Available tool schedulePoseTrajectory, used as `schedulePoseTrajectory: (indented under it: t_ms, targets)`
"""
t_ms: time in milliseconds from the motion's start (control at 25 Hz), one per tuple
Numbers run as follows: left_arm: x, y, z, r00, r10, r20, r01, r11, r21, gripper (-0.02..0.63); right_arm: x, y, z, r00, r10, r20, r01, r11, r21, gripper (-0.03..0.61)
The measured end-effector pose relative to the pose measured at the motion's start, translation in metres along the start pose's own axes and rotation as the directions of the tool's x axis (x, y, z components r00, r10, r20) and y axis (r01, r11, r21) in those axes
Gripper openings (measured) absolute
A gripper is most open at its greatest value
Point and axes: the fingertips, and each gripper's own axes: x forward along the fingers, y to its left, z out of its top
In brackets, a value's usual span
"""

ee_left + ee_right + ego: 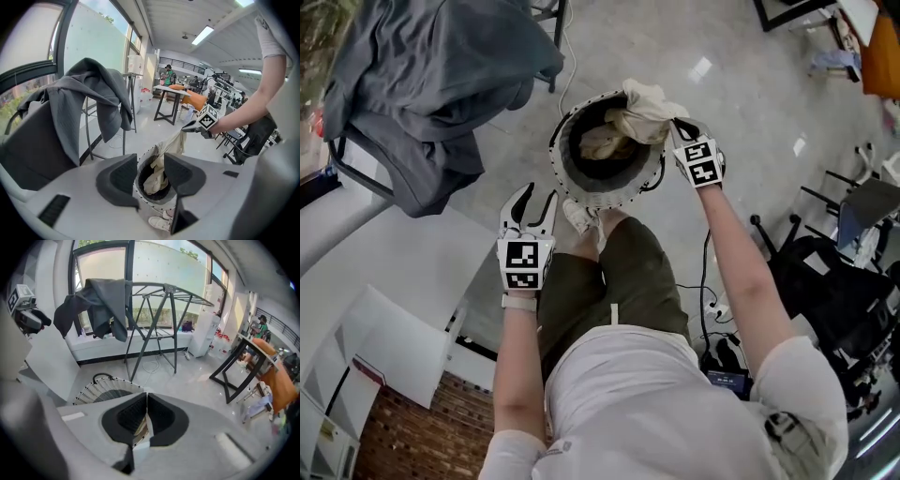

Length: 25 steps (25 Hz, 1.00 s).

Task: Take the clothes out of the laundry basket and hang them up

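Right gripper (146, 404) jaws closed on cream garment (647, 111), above laundry basket (581, 194)

Right tool (146, 401) pinching cream cloth (142, 430), basket (103, 390) beyond

From here the cream garment (649, 111) reads as soft, crumpled matt cloth, and the grey garment (431, 84) as a heavier matt fabric. The laundry basket (605, 192) has a woven, ribbed wall. The floor (741, 75) looks polished and glossy. My right gripper (146, 416) is smooth matt grey plastic with ribbed black pads (130, 414).
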Motion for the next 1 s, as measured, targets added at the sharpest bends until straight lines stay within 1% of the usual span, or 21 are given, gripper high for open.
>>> schedulePoseTrajectory:
  t_ms: [160, 320, 440, 560, 760, 880, 1000]
  targets:
    - [-0.013, -0.004, 0.003, 0.999, -0.03, 0.024, 0.029, 0.999, 0.027, 0.179, -0.046, 0.002, 0.037, 0.995, -0.053, 0.085, 0.05, 0.998, 0.034, 0.014]
    - [-0.027, -0.011, 0.002, 0.998, -0.06, 0.037, 0.057, 0.996, 0.072, 0.179, -0.087, 0.008, 0.065, 0.983, -0.098, 0.154, 0.093, 0.995, 0.037, 0.014]
    - [-0.038, -0.015, 0.002, 0.996, -0.077, 0.047, 0.072, 0.993, 0.096, 0.179, -0.123, 0.017, 0.088, 0.968, -0.125, 0.216, 0.117, 0.992, 0.05, 0.014]
    - [-0.049, -0.019, 0.003, 0.994, -0.093, 0.064, 0.087, 0.991, 0.102, 0.179, -0.16, 0.027, 0.111, 0.951, -0.147, 0.272, 0.138, 0.989, 0.052, 0.014]
    - [-0.057, -0.028, 0.011, 0.986, -0.133, 0.096, 0.12, 0.984, 0.133, 0.179, -0.22, 0.041, 0.153, 0.909, -0.184, 0.374, 0.178, 0.983, 0.05, 0.014]
    - [-0.062, -0.036, 0.02, 0.98, -0.158, 0.125, 0.138, 0.979, 0.151, 0.179, -0.26, 0.045, 0.176, 0.876, -0.215, 0.432, 0.213, 0.976, 0.055, 0.014]
    - [-0.065, -0.047, 0.028, 0.973, -0.188, 0.135, 0.163, 0.971, 0.176, 0.179, -0.299, 0.048, 0.202, 0.843, -0.241, 0.481, 0.243, 0.968, 0.06, 0.014]
